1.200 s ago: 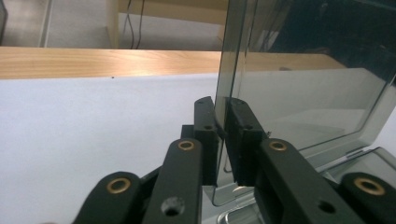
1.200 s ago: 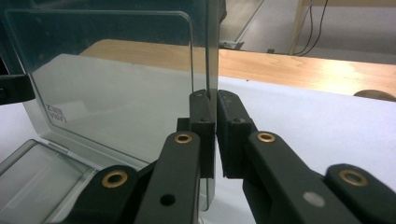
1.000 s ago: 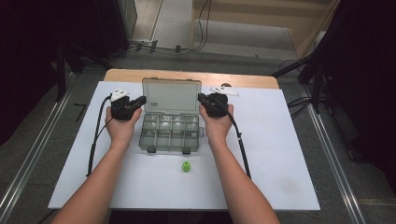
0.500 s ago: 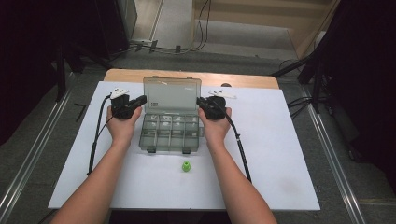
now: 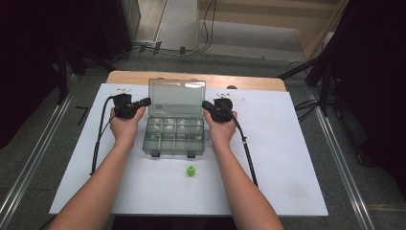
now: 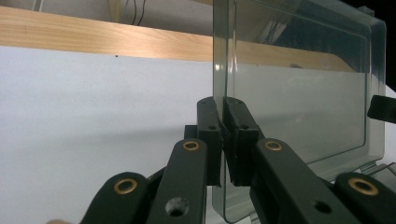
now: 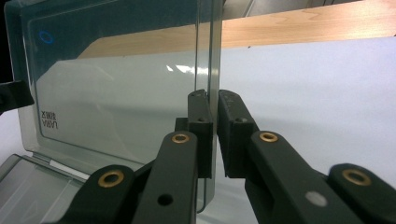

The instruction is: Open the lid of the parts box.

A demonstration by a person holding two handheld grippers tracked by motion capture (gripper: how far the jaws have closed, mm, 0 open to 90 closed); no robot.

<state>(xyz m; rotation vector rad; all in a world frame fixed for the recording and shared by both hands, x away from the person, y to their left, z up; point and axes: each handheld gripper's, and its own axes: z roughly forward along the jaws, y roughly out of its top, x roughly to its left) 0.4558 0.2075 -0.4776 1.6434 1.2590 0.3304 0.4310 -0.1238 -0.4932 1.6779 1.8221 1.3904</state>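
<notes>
Jaws of the left gripper (image 6: 223, 140) are pinching the left edge of the clear smoky plastic lid (image 5: 177, 97); jaws of the right gripper (image 7: 211, 140) are clamping its right edge. Lid is standing upright, hinged to a rectangular compartment box (image 5: 175, 137) sitting mid-bench. Bench (image 5: 297, 158) is showing a smooth white sheet with a wooden strip behind. Small green ribbed cap (image 5: 191, 171) is lying just before the box. Versus the earlier frames, lid, box, cap and both hands are sitting unchanged.
</notes>
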